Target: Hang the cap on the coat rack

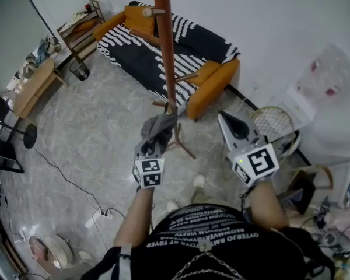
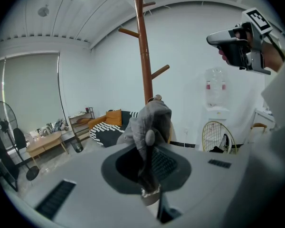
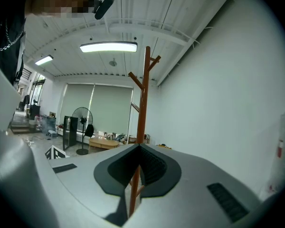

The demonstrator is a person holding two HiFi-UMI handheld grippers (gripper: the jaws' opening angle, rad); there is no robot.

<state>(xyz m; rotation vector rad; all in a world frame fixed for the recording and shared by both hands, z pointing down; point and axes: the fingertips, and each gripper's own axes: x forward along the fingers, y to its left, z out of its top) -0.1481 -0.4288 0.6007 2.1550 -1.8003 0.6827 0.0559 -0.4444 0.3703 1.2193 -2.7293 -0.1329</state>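
Observation:
The grey cap (image 1: 157,130) hangs bunched from my left gripper (image 1: 154,146), which is shut on it just in front of the coat rack's foot. In the left gripper view the cap (image 2: 150,122) fills the jaw gap, with the brown wooden coat rack (image 2: 143,56) and its angled pegs straight behind it. The rack's pole (image 1: 165,45) rises right in front of me. My right gripper (image 1: 233,125) is held up to the right of the rack, shut and holding nothing. It also shows in the left gripper view as the right gripper (image 2: 237,42). The rack (image 3: 142,103) stands ahead of its jaws.
An orange sofa with a black-and-white striped throw (image 1: 181,45) stands behind the rack. A wooden table (image 1: 34,85), a bin (image 1: 80,70) and a standing fan (image 1: 22,134) are at the left. Cables (image 1: 76,185) trail over the floor. A racket (image 1: 274,124) leans at the right wall.

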